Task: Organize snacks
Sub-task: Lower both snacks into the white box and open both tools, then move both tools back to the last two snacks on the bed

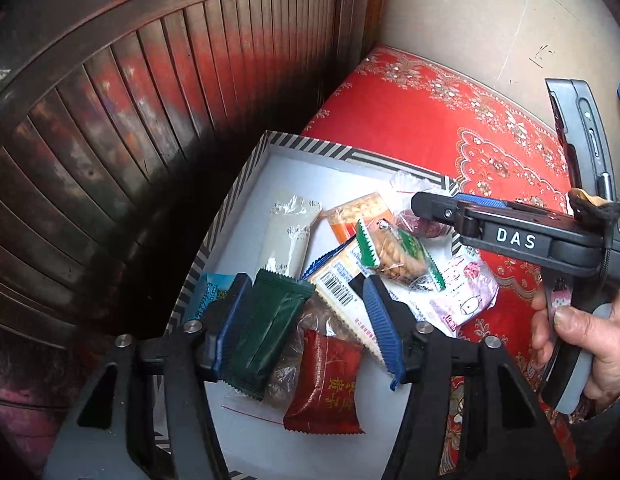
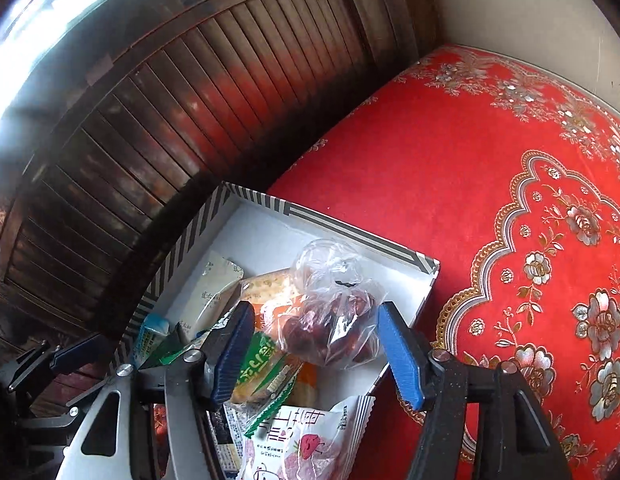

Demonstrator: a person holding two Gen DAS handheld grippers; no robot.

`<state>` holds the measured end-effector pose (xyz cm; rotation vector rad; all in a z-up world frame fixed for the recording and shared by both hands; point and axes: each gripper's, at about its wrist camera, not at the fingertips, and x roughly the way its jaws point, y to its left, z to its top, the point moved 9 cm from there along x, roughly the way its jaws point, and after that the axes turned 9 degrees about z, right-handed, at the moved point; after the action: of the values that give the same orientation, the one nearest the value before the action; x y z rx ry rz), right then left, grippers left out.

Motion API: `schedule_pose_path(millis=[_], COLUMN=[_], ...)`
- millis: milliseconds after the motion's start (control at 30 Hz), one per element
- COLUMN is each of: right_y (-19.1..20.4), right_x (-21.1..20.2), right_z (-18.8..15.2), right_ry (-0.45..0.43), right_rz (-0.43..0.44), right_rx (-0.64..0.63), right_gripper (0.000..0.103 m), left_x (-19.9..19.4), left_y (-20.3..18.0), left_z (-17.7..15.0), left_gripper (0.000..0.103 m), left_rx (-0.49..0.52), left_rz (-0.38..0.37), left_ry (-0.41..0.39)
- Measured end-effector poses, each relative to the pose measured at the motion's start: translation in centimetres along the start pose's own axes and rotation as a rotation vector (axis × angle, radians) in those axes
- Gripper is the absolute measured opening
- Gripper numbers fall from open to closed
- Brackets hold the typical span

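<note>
Both tools hang over the striped box (image 1: 246, 168) on the red-clothed counter (image 2: 450, 168); the left tool (image 1: 306, 320) gapes around a dark green packet (image 1: 266, 332) inside it, gripping nothing; the right tool (image 2: 316, 344) stands parted around a clear bag of red fruit (image 2: 330, 320) in the box's near corner, pads not pressing.

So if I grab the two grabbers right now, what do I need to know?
Left gripper: open over the dark green packet and red packet, pinching nothing.
Right gripper: open around the clear bag of dates, pads not pressing it.
The snacks all lie in the striped box on the red cloth; the pink packet hangs over the box's edge.
Done: snacks gathered in the box, in a loose heap.
Left: probably push the pink packet fully in and tidy the heap.
</note>
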<state>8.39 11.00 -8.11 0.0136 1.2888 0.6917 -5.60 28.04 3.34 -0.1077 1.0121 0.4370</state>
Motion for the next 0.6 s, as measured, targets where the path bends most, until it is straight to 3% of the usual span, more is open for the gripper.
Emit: schedule_pose_path(millis=[267, 600], right_y=[0.2, -5.8], right_x=[-6.9, -14.9], right_z=[-0.9, -3.2], right_ry=[-0.116, -0.186], right_rz=[-0.058, -0.195], right_rx=[-0.027, 0.053], right_gripper=[0.069, 0.074], left_x=[-0.8, -2.1], left_y=[-3.9, -12.1], left_z=[1.6, 3.2], left_gripper=[0.065, 0.065], left_rx=[0.039, 0.133], left_rz=[-0.018, -0.093], left_ry=[-0.042, -0.081])
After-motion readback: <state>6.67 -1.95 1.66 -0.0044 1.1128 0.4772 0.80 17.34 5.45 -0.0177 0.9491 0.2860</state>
